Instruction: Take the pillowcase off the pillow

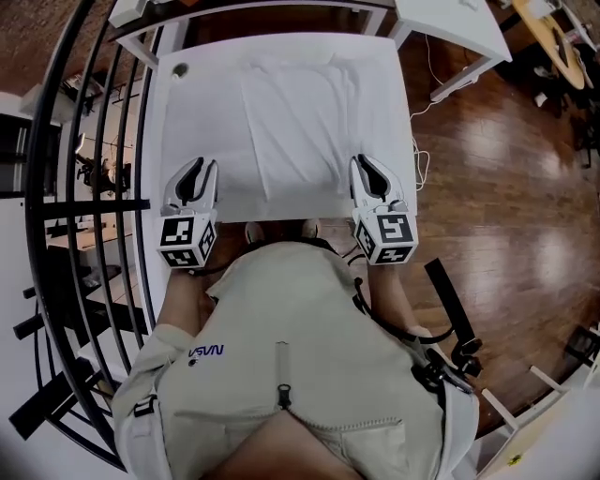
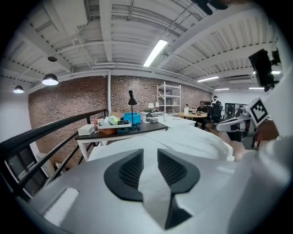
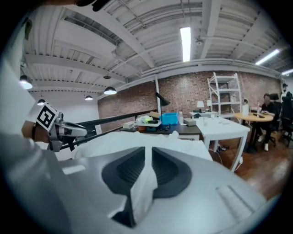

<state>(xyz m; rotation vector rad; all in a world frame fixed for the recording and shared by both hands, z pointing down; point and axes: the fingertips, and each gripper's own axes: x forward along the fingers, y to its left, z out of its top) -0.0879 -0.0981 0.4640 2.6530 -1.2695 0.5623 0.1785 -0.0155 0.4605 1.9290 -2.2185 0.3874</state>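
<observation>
A white pillowcase (image 1: 291,122) on its pillow lies flat across the white table (image 1: 171,112). My left gripper (image 1: 192,180) is at the pillow's near left corner and my right gripper (image 1: 369,175) at its near right corner. In the left gripper view the jaws (image 2: 150,153) stand apart, with a band of the pillowcase (image 2: 192,139) lying loosely between them. In the right gripper view the jaws (image 3: 149,153) are nearly together, pinching a bunched fold of the pillowcase (image 3: 120,139) that hangs below the pads.
A black railing (image 1: 103,187) runs along the table's left side. A small round object (image 1: 180,68) sits at the far left corner. Another white table (image 1: 450,28) stands at the far right, above a wooden floor (image 1: 506,187). A dark desk with a blue box (image 2: 132,118) stands beyond.
</observation>
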